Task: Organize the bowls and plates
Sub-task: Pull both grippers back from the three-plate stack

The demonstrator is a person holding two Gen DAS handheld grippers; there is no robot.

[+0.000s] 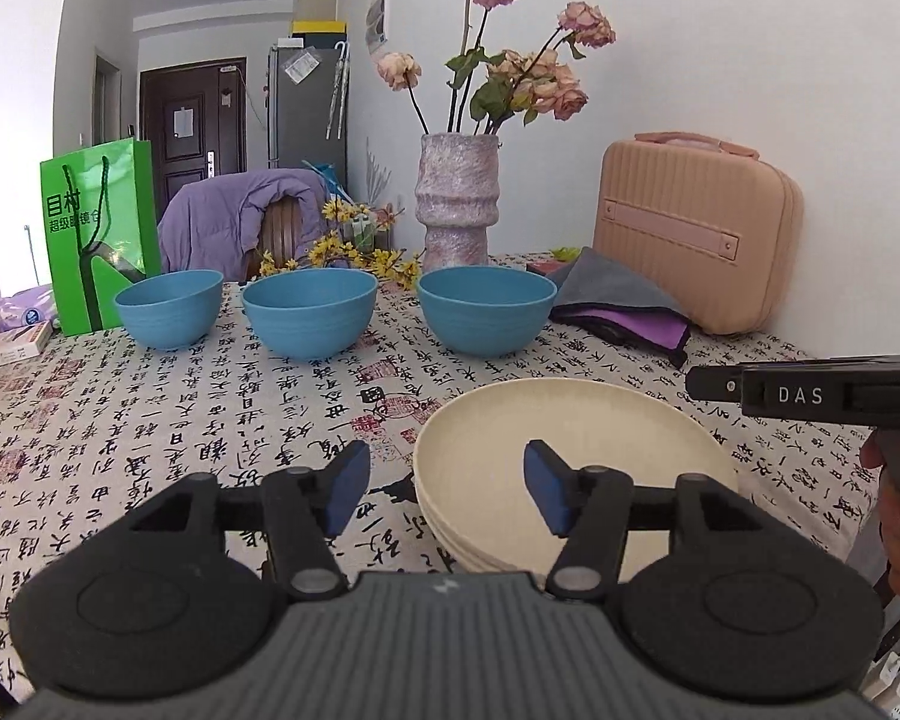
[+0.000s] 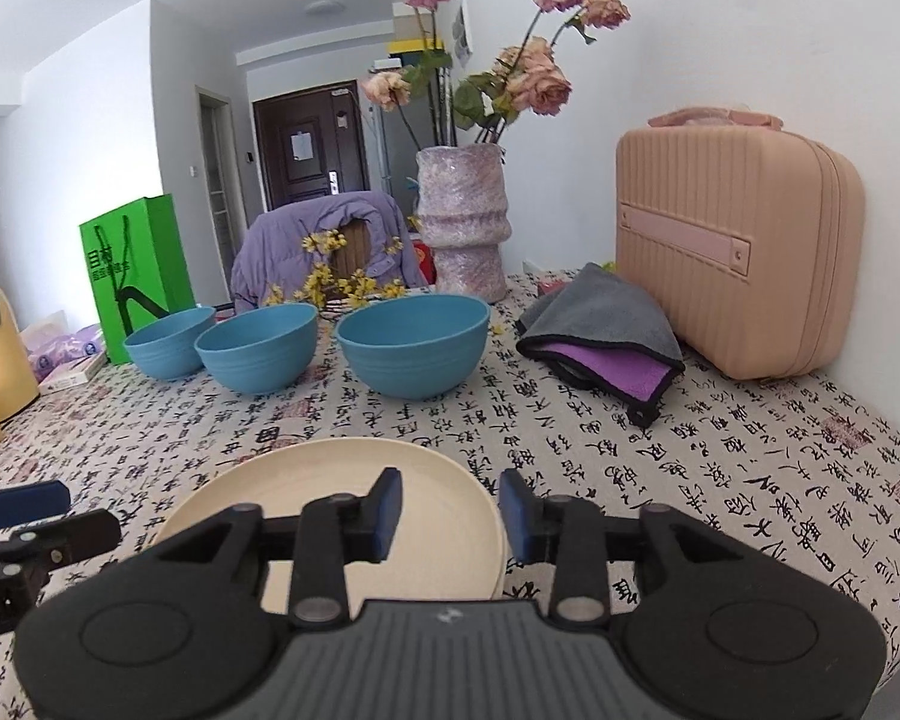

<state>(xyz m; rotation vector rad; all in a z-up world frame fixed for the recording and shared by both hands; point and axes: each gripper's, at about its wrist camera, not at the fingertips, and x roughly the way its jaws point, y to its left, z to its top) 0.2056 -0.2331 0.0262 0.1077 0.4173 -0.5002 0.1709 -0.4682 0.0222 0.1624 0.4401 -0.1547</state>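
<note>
I hold both grippers, left (image 1: 447,489) and right (image 2: 450,513), open and empty over the plates (image 1: 576,450); bowls (image 1: 309,312) wait ahead, probably for nesting.

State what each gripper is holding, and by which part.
Nothing. The left gripper and right gripper are both open and empty above the stacked cream plates.
</note>
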